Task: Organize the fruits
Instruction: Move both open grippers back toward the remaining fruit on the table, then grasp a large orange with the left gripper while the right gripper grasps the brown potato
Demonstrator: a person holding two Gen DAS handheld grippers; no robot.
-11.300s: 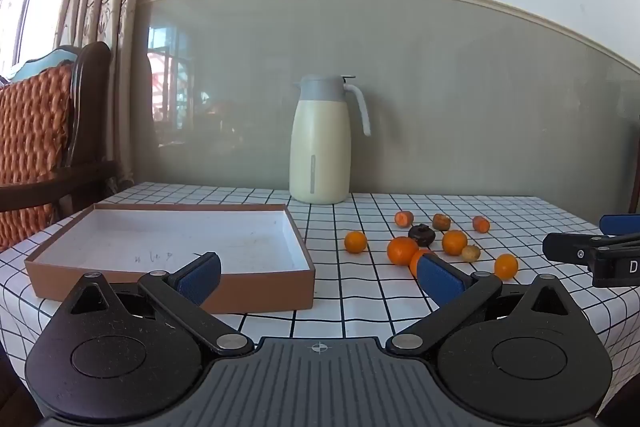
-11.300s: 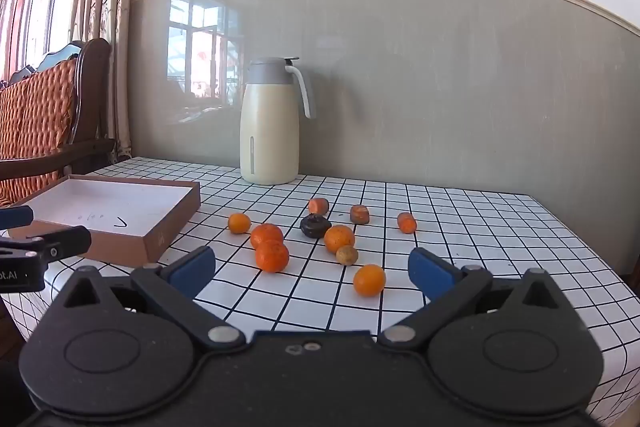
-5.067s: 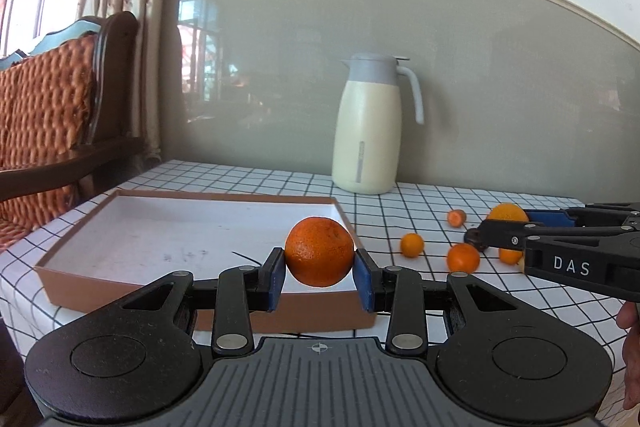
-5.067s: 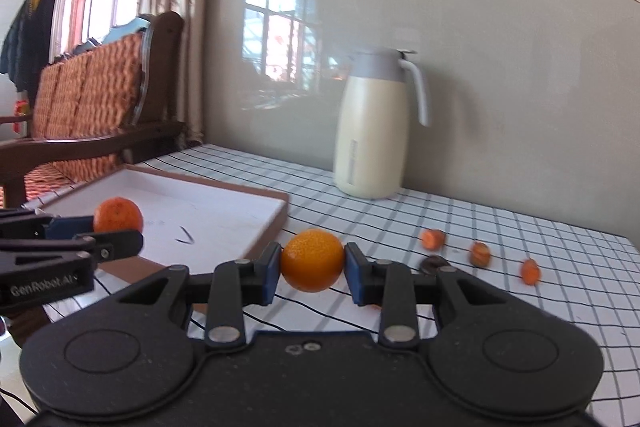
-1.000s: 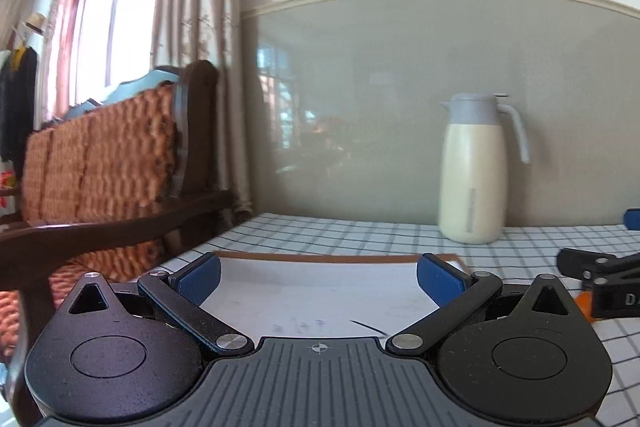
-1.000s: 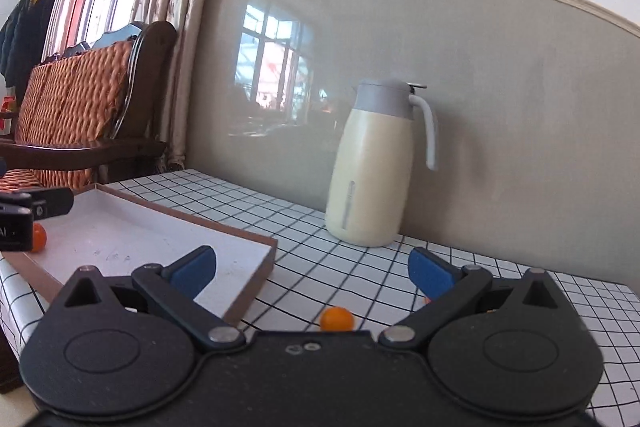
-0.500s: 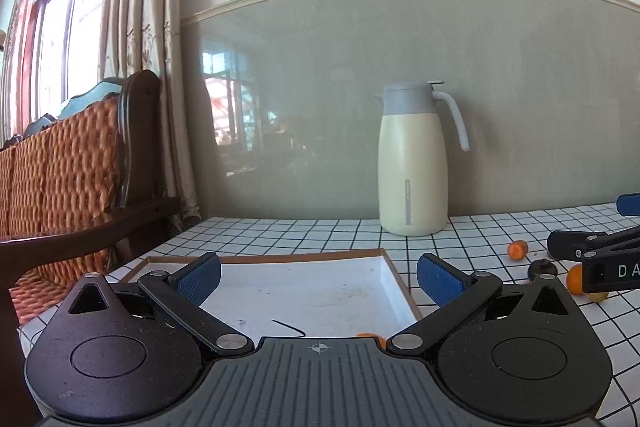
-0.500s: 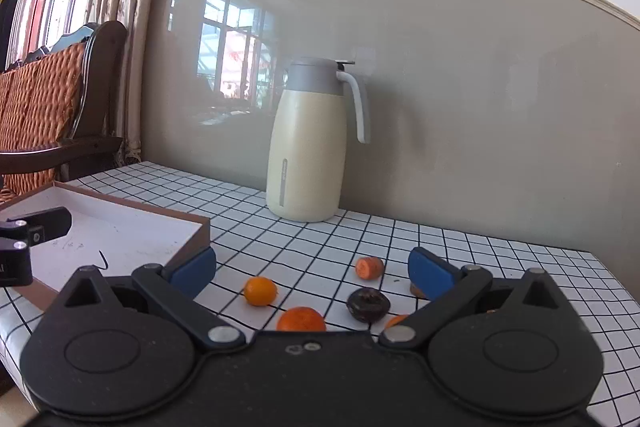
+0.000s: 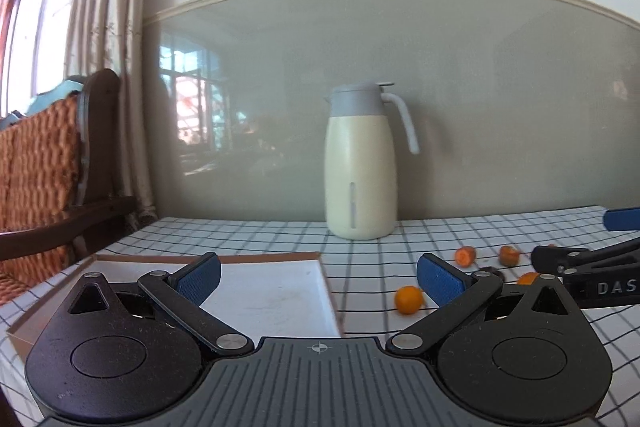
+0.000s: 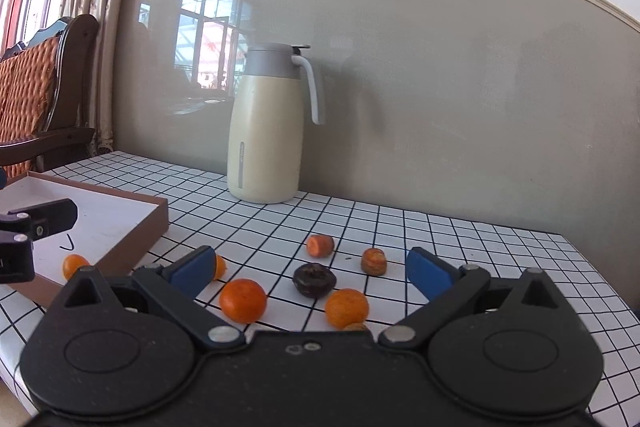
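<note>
Hovering over a table spread with a white cloth ruled in black squares, I hold both of my grippers empty, with their jaws spread wide apart. My left gripper looks across a shallow cardboard box, brown outside and white inside, which lies on the left part of the table. My right gripper hangs over the scattered fruit to the right of that box.

Between my right blue pads lie two mandarins, one nearer the left pad and one nearer the middle, with a dark purple mangosteen just behind and between them. Farther back sit two small orange fruits, one with a cut face and one ribbed and browner. Another small mandarin is half hidden behind my right gripper's left finger, close to the box wall. One mandarin rests inside the box near its front edge, beside a black pen mark on the white floor.

From my left camera, a lone mandarin shows on the cloth just right of the box, near my left gripper's right pad, and my right gripper, lettered "DAS", juts in from the right edge.

A cream thermos jug with a grey lid and handle stands upright at the back of the table, against a glossy grey-green wainscot that mirrors a window. Above it runs a cream moulding and a pale wall. At the left stand beige curtains, a bright window and a dark wooden chair with an orange woven cushion.
</note>
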